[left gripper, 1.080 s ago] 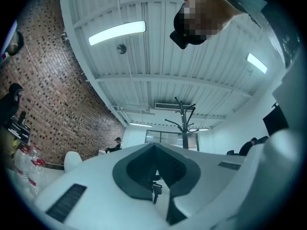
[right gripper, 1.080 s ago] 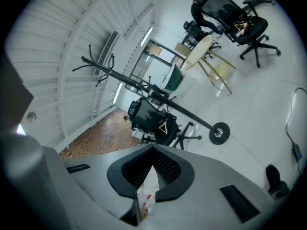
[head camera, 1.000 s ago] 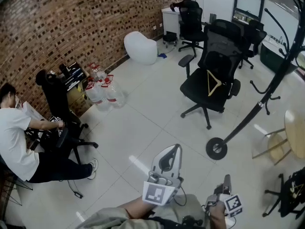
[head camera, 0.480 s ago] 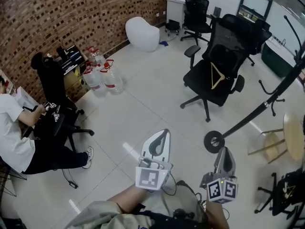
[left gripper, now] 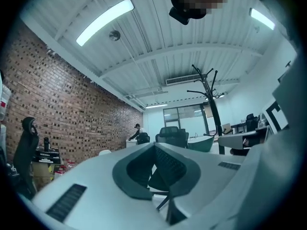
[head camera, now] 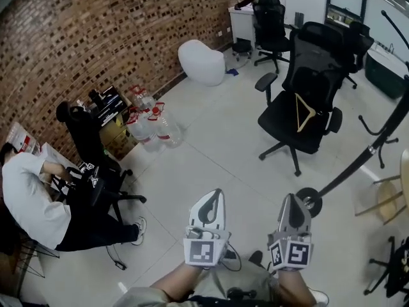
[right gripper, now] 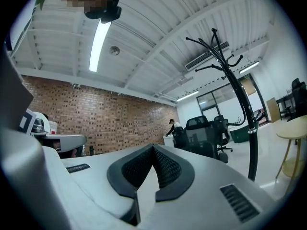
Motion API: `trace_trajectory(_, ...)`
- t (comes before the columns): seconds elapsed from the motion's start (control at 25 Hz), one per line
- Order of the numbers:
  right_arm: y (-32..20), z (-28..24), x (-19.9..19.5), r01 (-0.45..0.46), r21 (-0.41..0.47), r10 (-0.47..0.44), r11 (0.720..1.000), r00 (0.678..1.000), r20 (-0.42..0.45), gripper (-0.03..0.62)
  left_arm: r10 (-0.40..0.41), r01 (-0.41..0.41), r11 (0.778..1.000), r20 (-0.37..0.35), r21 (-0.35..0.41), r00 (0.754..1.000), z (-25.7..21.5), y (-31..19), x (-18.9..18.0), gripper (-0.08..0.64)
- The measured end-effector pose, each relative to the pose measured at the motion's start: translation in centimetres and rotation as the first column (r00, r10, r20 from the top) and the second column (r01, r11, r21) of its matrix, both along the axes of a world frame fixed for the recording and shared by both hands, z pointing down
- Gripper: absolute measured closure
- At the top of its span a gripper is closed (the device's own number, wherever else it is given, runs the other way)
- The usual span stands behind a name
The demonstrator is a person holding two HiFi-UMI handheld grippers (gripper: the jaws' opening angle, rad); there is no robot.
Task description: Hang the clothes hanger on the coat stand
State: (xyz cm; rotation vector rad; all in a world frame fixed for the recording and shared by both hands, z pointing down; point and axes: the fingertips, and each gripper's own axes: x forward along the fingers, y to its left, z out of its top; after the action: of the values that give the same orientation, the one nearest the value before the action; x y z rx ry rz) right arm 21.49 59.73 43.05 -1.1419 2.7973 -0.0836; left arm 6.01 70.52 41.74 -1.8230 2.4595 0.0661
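Holding left tongs [head camera: 217, 194] and right tongs [head camera: 289, 198] side by side at the near edge of the head view, both pointing level toward the far side of the room. Left tongs [left gripper: 154, 146]: tips pressed together, nothing gripped. Right tongs [right gripper: 153, 146]: likewise closed tip to tip and empty.

Looking for the pale wooden triangular clothes hanger [head camera: 305, 112]: propped on the seat of a black mesh office chair [head camera: 313, 62], leaning against the backrest. Far from both tongs and a little to the right, well apart, with pale tiled floor [head camera: 217, 139] between. Probably closer to the right tongs than to the left, so likely the right hand's reach. Long axis apparently running up the backrest rather than across the seat; hook too small to make out.

Noting the tall black coat stand [head camera: 372, 149]: round base on the floor just beyond and right of the right tongs, between them and the chair. Same stand [right gripper: 245, 107] rising at the right of the right gripper view, curved hooks at the top looking bare. Seen smaller in the left gripper view, stand [left gripper: 212, 111] right of centre.

Judging the task barely begun: hanger not yet picked up. Calling next for a walk forward and right, an opening of one pair of tongs, and a grip on a hanger bar.
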Motion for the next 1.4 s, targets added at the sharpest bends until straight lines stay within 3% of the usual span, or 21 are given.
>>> trace_trajectory(0.12, -3.6, 1.1, -1.5, 0.004, 0.003, -0.003, 1.000, 1.000, -0.017, 0.591, 0.002, -0.002, 1.000, 0.009, -0.013, 1.000, 1.1, -3.5, -0.8, 0.545)
trace_trajectory(0.24, -6.3, 1.7, -5.6, 0.003, 0.042, -0.002, 0.999, 0.999, -0.039, 0.591, 0.009, -0.009, 1.000, 0.029, -0.012, 1.000, 2.0, -6.6, -4.6, 0.545)
trace_trajectory(0.4, -8.8, 1.8, -11.8, -0.075, 0.057, 0.080, 0.996, 0.993, -0.091, 0.591, 0.116, -0.116, 0.993, 0.023, 0.013, 0.993, 2.2, -10.4, -10.5, 0.545)
trace_trajectory(0.56, -11.8, 1.0, -17.1, -0.154, 0.067, 0.161, 0.986, 0.979, -0.127, 0.591, 0.230, -0.230, 0.973, -0.003, 0.033, 0.973, 1.8, -15.0, -16.1, 0.545)
trace_trajectory(0.72, -13.9, 0.5, -21.8, -0.193, 0.087, 0.204, 0.977, 0.968, -0.148, 0.591, 0.270, -0.269, 0.963, -0.044, 0.030, 0.962, 2.5, -18.7, -21.7, 0.545)
trace_trajectory(0.88, -18.4, 1.2, -23.0, -0.234, 0.089, 0.245, 0.968, 0.958, -0.150, 0.591, 0.290, -0.289, 0.957, -0.051, 0.023, 0.956, 3.4, -24.0, -23.9, 0.545)
trace_trajectory(1.16, -31.1, 2.6, -23.5, -0.236, 0.050, 0.240, 0.970, 0.965, -0.104, 0.591, 0.268, -0.269, 0.963, -0.043, -0.020, 0.962, 3.7, -34.6, -24.5, 0.545)
trace_trajectory(1.4, -40.9, 4.6, -25.2, -0.255, 0.026, 0.256, 0.967, 0.958, -0.125, 0.591, 0.274, -0.275, 0.961, -0.031, -0.024, 0.961, 4.4, -44.4, -26.8, 0.543)
